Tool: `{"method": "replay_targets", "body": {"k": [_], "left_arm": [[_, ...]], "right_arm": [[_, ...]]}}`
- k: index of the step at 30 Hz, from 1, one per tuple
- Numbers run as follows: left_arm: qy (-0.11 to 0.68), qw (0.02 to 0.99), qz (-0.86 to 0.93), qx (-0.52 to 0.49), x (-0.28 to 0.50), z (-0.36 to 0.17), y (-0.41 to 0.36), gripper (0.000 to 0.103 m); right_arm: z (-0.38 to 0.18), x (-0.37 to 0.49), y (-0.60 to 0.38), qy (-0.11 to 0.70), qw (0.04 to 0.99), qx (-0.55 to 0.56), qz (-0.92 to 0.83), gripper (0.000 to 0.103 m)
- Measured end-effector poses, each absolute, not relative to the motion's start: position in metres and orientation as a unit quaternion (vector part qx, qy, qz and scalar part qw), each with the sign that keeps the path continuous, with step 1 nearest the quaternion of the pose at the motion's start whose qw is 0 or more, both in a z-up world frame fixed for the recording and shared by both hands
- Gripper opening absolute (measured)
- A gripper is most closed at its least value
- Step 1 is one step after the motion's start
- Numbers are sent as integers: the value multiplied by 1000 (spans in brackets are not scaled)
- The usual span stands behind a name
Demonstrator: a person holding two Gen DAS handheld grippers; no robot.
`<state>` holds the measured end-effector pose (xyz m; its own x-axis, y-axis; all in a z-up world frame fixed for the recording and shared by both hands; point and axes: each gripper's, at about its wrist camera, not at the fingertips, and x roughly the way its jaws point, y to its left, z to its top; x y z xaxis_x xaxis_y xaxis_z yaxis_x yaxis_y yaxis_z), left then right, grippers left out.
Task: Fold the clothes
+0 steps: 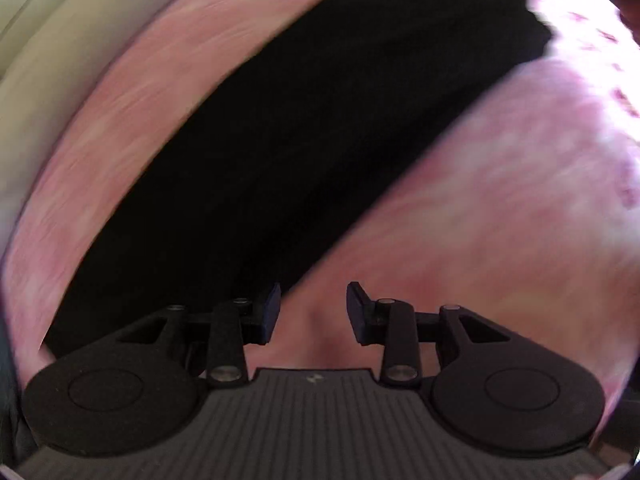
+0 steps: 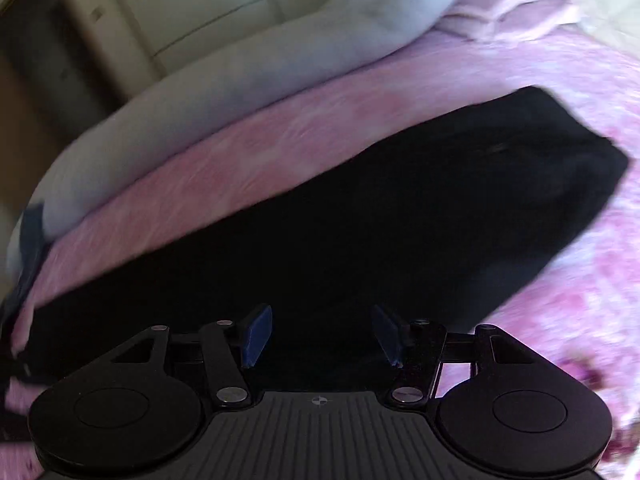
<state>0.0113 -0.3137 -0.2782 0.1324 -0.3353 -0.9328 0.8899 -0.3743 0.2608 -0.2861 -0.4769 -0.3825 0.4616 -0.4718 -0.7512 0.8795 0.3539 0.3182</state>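
— One black garment (image 2: 360,240) lies flat on the pink bedspread (image 2: 280,132), as a long dark band. In the right wrist view its long axis runs from lower left, near the bed's edge, up to a squared end at upper right.

— Which gripper is nearer to it?

— The right gripper (image 2: 322,336). Its jaws are spread and hold nothing, and dark cloth fills the gap between them, so the garment sits directly ahead and below. The left gripper (image 1: 314,312) is also spread and holding nothing, but it hangs at the band's edge: its left finger (image 1: 268,312) shows against black cloth, while pink bedspread fills the gap.

— So the garment lies up and to the left of the left jaws?

— Yes, stretching away toward the upper right of that view. Both views are blurred, so seams and hems cannot be read.

— Is it already folded?

— The narrow, straight-edged band would fit a garment folded once lengthwise, or one simply laid out. The pictures do not settle it.

— Anything beyond?

— A pale grey quilt (image 2: 200,92) is bunched along the far side of the bedspread, with cupboard fronts (image 2: 192,8) behind.
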Motion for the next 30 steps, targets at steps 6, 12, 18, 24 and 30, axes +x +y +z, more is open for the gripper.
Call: {"method": "replay_targets", "body": {"k": [6, 12, 18, 24, 30], "left_arm": [[146, 482, -595, 626, 93, -305, -280, 32], [29, 390, -612, 688, 147, -342, -254, 27], [8, 351, -637, 687, 189, -330, -247, 2], [37, 372, -622, 688, 210, -341, -244, 3], [43, 381, -612, 691, 218, -328, -248, 6]], "right_arm": [[-384, -220, -454, 361, 750, 327, -447, 59], [-372, -157, -423, 388, 738, 294, -467, 60], [-372, -98, -392, 398, 727, 311, -465, 60], [-378, -45, -383, 412, 745, 312, -422, 60], [-395, 23, -383, 476, 783, 212, -339, 60]]}}
